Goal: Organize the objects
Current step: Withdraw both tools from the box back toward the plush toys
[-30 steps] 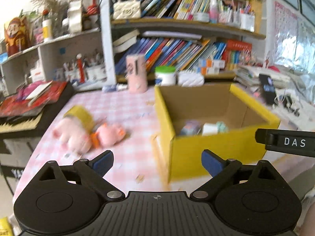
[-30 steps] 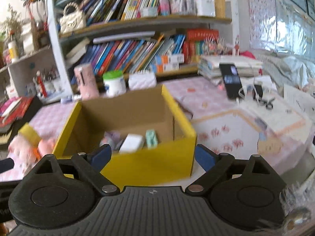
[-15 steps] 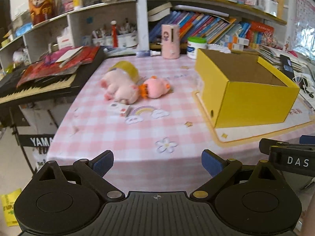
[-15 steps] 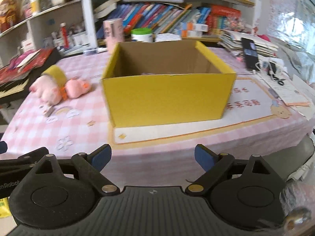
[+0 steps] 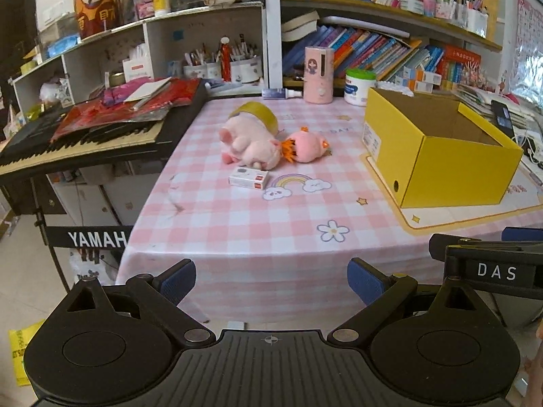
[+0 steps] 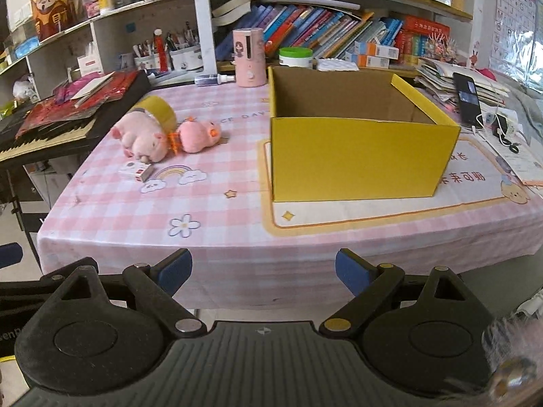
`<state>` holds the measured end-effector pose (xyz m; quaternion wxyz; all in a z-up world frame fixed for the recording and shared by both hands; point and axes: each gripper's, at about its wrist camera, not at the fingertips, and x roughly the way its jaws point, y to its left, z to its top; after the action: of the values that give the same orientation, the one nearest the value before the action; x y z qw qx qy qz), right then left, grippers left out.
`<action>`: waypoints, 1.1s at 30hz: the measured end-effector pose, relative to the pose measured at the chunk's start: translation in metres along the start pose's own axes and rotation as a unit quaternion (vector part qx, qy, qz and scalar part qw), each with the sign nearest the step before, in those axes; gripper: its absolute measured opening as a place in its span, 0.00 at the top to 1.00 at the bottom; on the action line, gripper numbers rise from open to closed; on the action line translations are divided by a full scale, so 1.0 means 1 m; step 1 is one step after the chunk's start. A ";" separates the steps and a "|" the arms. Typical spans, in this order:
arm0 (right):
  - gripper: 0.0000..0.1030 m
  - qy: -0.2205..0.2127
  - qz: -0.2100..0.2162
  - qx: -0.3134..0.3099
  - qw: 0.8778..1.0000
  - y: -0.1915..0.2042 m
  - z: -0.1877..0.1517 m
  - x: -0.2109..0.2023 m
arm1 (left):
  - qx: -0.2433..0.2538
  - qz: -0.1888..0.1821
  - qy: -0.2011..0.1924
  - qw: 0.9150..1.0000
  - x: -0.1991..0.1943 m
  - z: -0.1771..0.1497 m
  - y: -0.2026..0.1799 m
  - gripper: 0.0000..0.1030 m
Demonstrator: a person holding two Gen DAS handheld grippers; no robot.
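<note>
Keyboard abuts the desk on its left side, well left of the box. Tape roll, pig plush and smaller pink plush lie clustered left of the box; the two plushes touch (tape roll just behind the pig). Small carton lies flat just in front of the pig, farther from the box than the pink plush. The box, yellow and open-topped, stands on a mat; its contents are hidden. Phone lies right of the box. Left gripper and right gripper hover short of the desk edge, below the box, jaws spread wide, holding nothing.
</note>
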<state>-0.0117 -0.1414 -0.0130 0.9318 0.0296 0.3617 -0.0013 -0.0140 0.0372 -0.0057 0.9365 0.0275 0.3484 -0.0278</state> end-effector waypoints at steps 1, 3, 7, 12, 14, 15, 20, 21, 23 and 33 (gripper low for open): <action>0.11 -0.003 0.000 -0.001 1.000 0.002 0.001 -0.001 | -0.001 0.000 -0.002 1.000 -0.001 0.000 0.002 0.05; 0.11 -0.007 0.000 -0.002 1.000 0.008 0.000 -0.003 | 0.000 0.000 -0.006 1.000 -0.003 0.000 0.007 0.05; 0.11 -0.015 -0.001 -0.001 1.000 0.015 0.001 -0.007 | 0.000 -0.001 -0.015 1.000 -0.006 0.002 0.015 0.05; 0.11 -0.024 -0.002 -0.003 1.000 0.025 0.002 -0.011 | -0.003 -0.004 -0.021 1.000 -0.008 0.002 0.024 0.05; 0.11 -0.027 -0.003 -0.003 1.000 0.028 0.003 -0.013 | -0.003 -0.007 -0.020 1.000 -0.007 0.002 0.026 0.05; 0.11 -0.027 -0.004 -0.004 1.000 0.029 0.003 -0.013 | -0.004 -0.009 -0.020 1.000 -0.007 0.002 0.026 0.05; 0.12 -0.028 -0.009 -0.009 1.000 0.033 0.004 -0.013 | -0.007 -0.017 -0.017 1.000 -0.002 0.001 0.028 0.05; 0.12 -0.028 -0.010 -0.011 1.000 0.033 0.004 -0.012 | -0.008 -0.018 -0.015 1.000 0.000 0.001 0.029 0.05; 0.13 -0.026 -0.011 -0.012 1.000 0.034 0.006 -0.009 | -0.007 -0.019 -0.011 1.000 0.004 0.001 0.030 0.05; 0.15 -0.014 0.010 -0.021 1.000 0.047 0.028 0.032 | -0.016 -0.002 0.001 1.000 0.039 0.021 0.041 0.06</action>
<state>0.0321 -0.0952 -0.0117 0.9370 0.0137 0.3486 0.0153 0.0320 0.0748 -0.0143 0.9366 0.0122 0.3494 -0.0245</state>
